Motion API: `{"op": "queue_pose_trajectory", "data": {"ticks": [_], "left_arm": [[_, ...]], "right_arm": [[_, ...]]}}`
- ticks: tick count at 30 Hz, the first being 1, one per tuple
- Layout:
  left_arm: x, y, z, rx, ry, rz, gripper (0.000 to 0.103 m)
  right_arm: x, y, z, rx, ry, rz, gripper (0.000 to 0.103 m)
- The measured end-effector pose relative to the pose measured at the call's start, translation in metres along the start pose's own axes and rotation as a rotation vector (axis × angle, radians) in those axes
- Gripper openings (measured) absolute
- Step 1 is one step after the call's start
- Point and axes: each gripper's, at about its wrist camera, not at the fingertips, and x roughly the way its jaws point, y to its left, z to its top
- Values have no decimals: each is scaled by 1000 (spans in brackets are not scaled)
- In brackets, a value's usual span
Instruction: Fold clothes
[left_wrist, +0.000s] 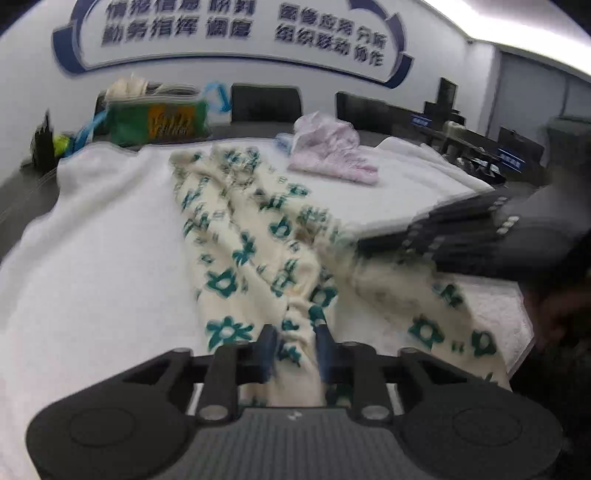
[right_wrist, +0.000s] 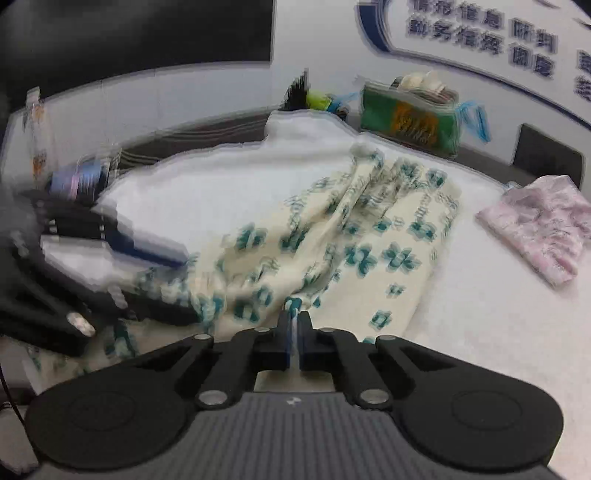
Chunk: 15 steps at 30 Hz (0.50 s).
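Nearest the lens in both wrist views is the dark body of each claw, its linkage arms filling the lower edge. Beyond them a white towel-like cover (left_wrist: 92, 240) spreads over the table, wider than anything else in view, running out ahead of and to both sides of the claws.

On that cover lies the cream garment with teal flowers (left_wrist: 240, 236), rumpled into long folds that stretch from both claws away toward the far edge. The left claw (left_wrist: 295, 343) is clenched on a gathered ridge of this cloth, with the bunched fabric packed between its two fingers. The right claw (right_wrist: 294, 332) is pinched tight on a thin edge of the same garment (right_wrist: 332, 240), only a sliver of cloth showing between its nearly touching fingers. Each claw appears as a blurred dark shape at the side of the other's view: the right one to the right of the left claw, the left one to the left of the right claw.

Ahead of the left claw and off to its right a pink garment (left_wrist: 332, 155) sits crumpled on the cover, well apart from the flowered one. Far ahead and to the left stands a green bag (left_wrist: 159, 118) with pale things poking from its top, a blue strap hanging beside it.
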Motion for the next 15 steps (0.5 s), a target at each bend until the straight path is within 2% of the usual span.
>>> {"op": "queue_pose_trajectory", "data": {"ticks": [1,2,4,6,7,8,9,11,13,15], "left_arm": [[0,4,-1,-12,3,-6,21],[-1,8,-2,-23,3,-13,21],[-9,7,4,-25,-24,-43,25],[-17,6,11,-27,-51,-71,33],[-18,5,19,-28,-69,-71,41],[-18,4,26,-27,-86,-70,46],[-13,1,35,-19,-93,-51,45],[3,-7,49,9,-87,-17,45],[23,-19,57,46,-57,5,44],[46,-32,57,89,-17,5,45]], "right_arm": [[-11,-1,3,14,-47,-6,2],[-12,-1,4,21,-51,8,2],[-1,-2,4,22,2,62,2],[21,5,-4,-38,118,63,5],[23,5,-3,-56,136,75,6],[18,1,2,-60,120,101,12],[13,-3,7,-64,104,126,28],[-1,-26,29,-43,8,132,51],[4,-53,56,-24,-54,78,51],[34,-86,87,17,-64,-3,51]]}}
